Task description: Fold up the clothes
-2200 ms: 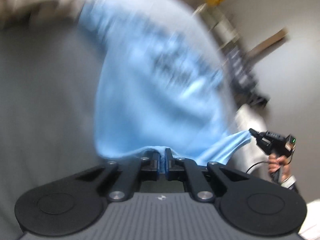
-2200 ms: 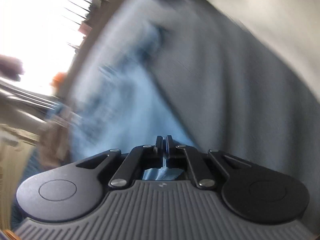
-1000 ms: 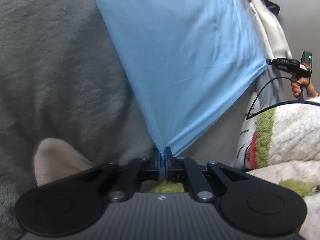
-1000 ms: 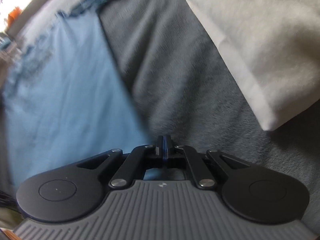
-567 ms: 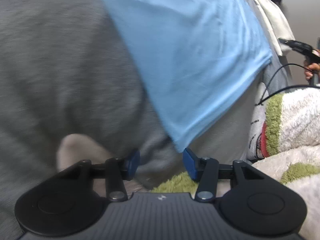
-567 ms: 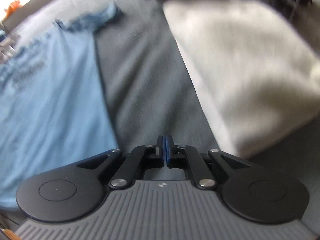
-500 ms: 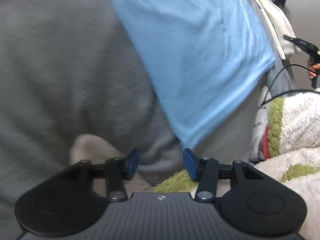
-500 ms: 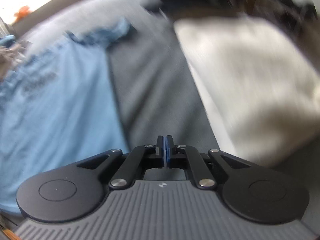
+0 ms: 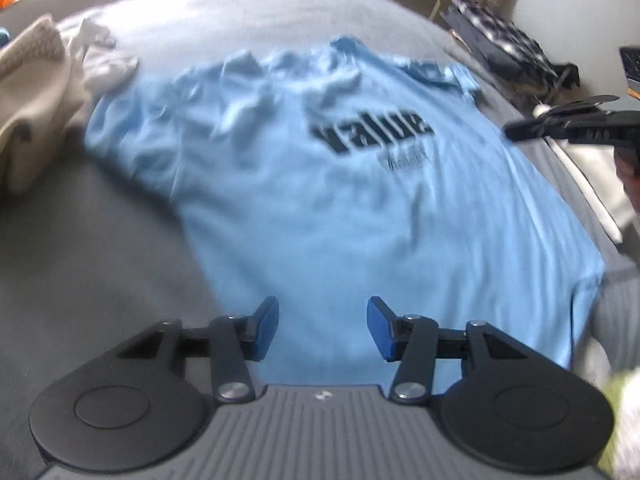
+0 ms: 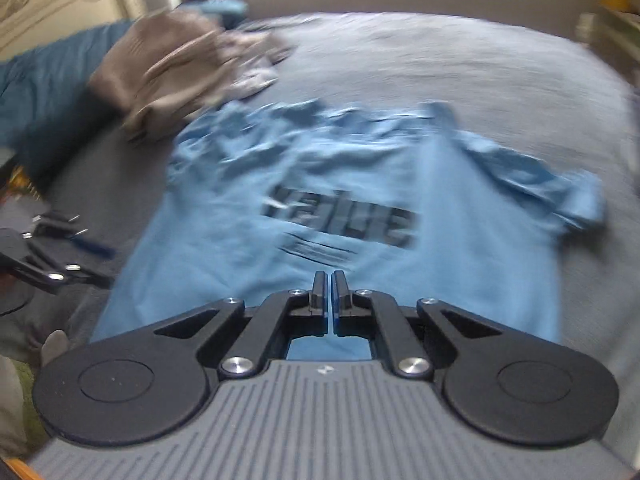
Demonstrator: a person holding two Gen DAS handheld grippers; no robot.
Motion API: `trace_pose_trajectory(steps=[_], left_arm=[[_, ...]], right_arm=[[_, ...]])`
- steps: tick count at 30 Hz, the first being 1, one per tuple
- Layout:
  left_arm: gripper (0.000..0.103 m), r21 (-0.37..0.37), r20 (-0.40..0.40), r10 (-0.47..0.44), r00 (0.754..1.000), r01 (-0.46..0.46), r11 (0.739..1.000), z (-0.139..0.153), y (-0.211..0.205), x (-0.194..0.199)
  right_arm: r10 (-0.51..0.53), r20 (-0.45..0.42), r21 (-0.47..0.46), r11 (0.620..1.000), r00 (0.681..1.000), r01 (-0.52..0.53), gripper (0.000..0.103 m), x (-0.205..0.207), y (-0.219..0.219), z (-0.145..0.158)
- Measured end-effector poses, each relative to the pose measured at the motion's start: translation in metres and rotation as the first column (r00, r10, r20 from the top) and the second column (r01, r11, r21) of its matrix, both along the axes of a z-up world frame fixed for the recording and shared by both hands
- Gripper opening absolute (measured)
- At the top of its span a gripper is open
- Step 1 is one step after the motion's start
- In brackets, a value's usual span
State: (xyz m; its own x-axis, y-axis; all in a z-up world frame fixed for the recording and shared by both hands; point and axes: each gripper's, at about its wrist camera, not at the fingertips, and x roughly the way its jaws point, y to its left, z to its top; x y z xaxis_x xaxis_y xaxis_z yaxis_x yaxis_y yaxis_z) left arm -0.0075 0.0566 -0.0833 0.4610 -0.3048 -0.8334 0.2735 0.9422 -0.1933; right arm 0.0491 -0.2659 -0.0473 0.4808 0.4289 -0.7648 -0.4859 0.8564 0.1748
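Note:
A light blue T-shirt [image 9: 360, 208] with a black "value" print lies spread face up on the grey bed cover [image 9: 72, 280], collar at the far end. My left gripper [image 9: 322, 328] hovers open over the shirt's near hem with nothing between its blue pads. The same T-shirt [image 10: 460, 248] fills the right wrist view. My right gripper [image 10: 330, 292] is shut above its lower half, and nothing shows between the fingers. From the right edge of the left wrist view the right gripper [image 9: 568, 124] reaches in, held by a hand.
A beige garment [image 9: 28, 92] and a white one [image 9: 104, 60] are heaped at the far left of the bed. The brown heap [image 10: 168, 68] and a dark blue pillow [image 10: 44, 108] lie beyond the shirt. A white pillow [image 9: 592, 168] sits at the right.
Both grippers let go of the shirt, which now lies flat. My left gripper opened and both drew back and tilted up to face the whole shirt.

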Motion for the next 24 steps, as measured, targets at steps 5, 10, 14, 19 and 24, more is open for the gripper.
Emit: trace_pose_trajectory(steps=[5,10,14,19,24], left_arm=[[0.05,-0.015,0.037,0.091,0.995,-0.09,0.996,-0.033,-0.001,0.009],[0.051,-0.155,0.08,0.161,0.984,-0.147,0.977,-0.051,0.023,0.004],[0.052,-0.282,0.093,0.226,0.97,-0.192,0.94,-0.059,0.043,-0.002],[0.057,-0.382,0.119,0.278,0.953,-0.215,0.899,-0.045,0.071,-0.004],[0.061,-0.438,0.15,0.341,0.928,-0.247,0.864,-0.033,0.099,0.003]], right_arm=[[0.045,-0.05,0.024,0.999,0.998,-0.044,0.002,0.032,0.053,-0.025],[-0.004,-0.119,-0.052,0.999,0.993,-0.002,0.002,0.057,0.07,-0.074],[0.005,-0.16,-0.061,0.998,0.987,-0.015,0.001,0.064,0.067,-0.084],[0.025,-0.25,-0.162,0.984,0.968,-0.068,0.003,0.08,0.08,-0.069],[0.079,-0.239,-0.156,0.981,0.968,-0.118,0.007,0.104,0.112,-0.025]])
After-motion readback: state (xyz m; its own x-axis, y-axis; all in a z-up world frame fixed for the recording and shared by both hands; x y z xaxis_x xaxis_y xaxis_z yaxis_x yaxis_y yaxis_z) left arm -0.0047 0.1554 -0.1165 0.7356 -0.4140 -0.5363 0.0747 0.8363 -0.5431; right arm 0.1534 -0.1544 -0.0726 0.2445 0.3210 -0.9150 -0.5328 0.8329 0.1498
